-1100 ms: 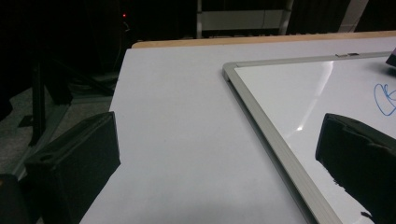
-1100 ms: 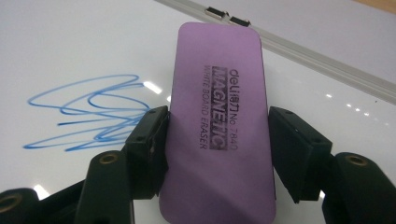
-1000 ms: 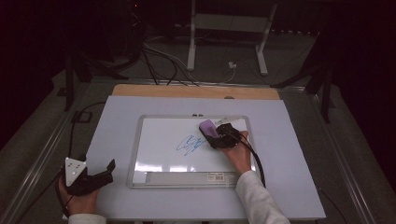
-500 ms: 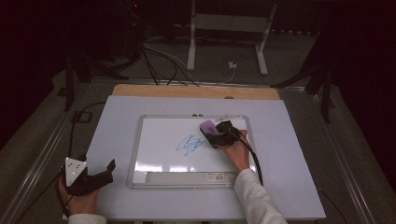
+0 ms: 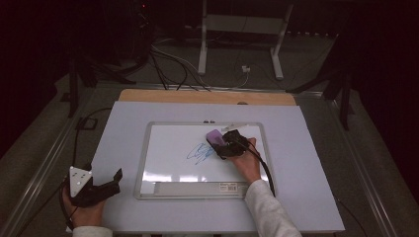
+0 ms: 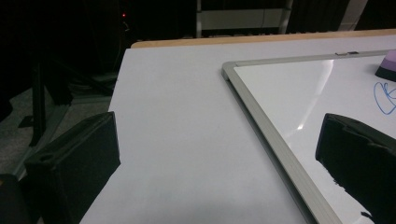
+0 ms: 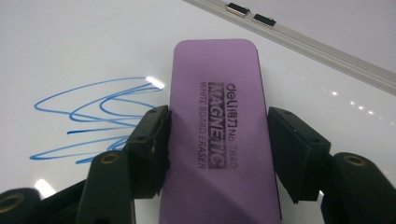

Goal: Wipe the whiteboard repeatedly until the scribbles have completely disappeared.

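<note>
My right gripper [image 7: 217, 140] clamps the purple whiteboard eraser [image 7: 219, 130] on the whiteboard [image 5: 168, 148], right of the blue scribble [image 7: 93, 116]; next, I judge, wipe leftward.

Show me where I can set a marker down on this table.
Free: the mat left of the whiteboard, and the strip right of it. On the board, only the left half is bare; the scribble, eraser and right gripper crowd the middle.
</note>
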The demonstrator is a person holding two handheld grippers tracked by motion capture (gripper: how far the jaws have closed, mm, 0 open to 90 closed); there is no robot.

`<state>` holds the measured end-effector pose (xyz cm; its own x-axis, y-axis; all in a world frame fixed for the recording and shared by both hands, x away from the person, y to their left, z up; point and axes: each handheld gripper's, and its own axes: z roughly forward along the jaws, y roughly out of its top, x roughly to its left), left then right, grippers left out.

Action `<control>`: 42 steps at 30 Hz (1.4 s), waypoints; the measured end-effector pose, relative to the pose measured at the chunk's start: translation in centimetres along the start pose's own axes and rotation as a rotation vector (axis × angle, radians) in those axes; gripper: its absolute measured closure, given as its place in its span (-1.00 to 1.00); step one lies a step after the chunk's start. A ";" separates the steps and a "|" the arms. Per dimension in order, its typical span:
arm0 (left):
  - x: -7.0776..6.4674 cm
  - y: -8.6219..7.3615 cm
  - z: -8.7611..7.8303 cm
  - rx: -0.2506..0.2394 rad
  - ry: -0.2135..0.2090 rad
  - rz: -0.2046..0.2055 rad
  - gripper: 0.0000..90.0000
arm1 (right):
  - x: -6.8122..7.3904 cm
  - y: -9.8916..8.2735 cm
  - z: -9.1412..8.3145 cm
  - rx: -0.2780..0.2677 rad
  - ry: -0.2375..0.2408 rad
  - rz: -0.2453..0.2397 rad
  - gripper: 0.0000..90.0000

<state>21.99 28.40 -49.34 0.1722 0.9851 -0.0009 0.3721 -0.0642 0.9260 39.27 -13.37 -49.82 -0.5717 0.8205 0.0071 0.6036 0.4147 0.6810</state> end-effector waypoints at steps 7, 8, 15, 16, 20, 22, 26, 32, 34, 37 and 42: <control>0.0 0.0 0.1 0.000 -0.002 -0.001 -0.99 | 0.0 0.3 0.0 0.012 -0.115 -0.001 -0.07; 0.0 0.0 0.1 0.002 -0.002 0.000 -0.99 | 0.1 0.3 0.0 0.012 -0.102 -0.003 -0.07; 0.0 0.0 0.0 0.001 -0.001 0.001 -0.99 | 1.5 0.3 0.1 0.008 -0.030 -0.041 -0.07; 0.0 0.0 0.0 0.001 0.000 0.001 -0.99 | 1.4 0.3 0.1 0.010 -0.024 -0.036 -0.07; 0.0 0.0 0.0 0.002 -0.001 0.002 -0.99 | 0.5 0.4 0.1 0.012 -0.074 0.014 -0.07; 0.0 0.0 0.0 0.003 -0.001 0.002 -0.99 | 0.5 0.3 0.1 0.013 -0.073 0.029 -0.07; -0.1 0.0 0.1 0.006 -0.003 0.007 -0.99 | 1.5 0.3 0.1 0.014 -0.041 0.002 -0.07; 0.0 0.0 0.0 0.002 0.000 0.003 -0.99 | 1.7 0.5 0.2 0.019 -0.019 -0.021 -0.07; 0.0 0.0 0.0 0.001 0.000 0.000 -0.99 | 1.2 0.5 0.2 0.015 -0.055 0.009 -0.07; 0.0 0.0 0.1 0.003 -0.002 0.002 -0.99 | 1.3 0.5 0.3 0.016 -0.061 0.021 -0.07; -0.1 0.0 0.1 0.005 -0.002 0.006 -0.99 | 2.4 0.5 0.2 0.033 0.024 -0.017 -0.07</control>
<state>22.04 28.31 -49.35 0.1767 0.9843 0.0036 0.3757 -0.0708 0.9241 38.29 -11.14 -49.58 -0.5944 0.8041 0.0135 0.6116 0.4411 0.6568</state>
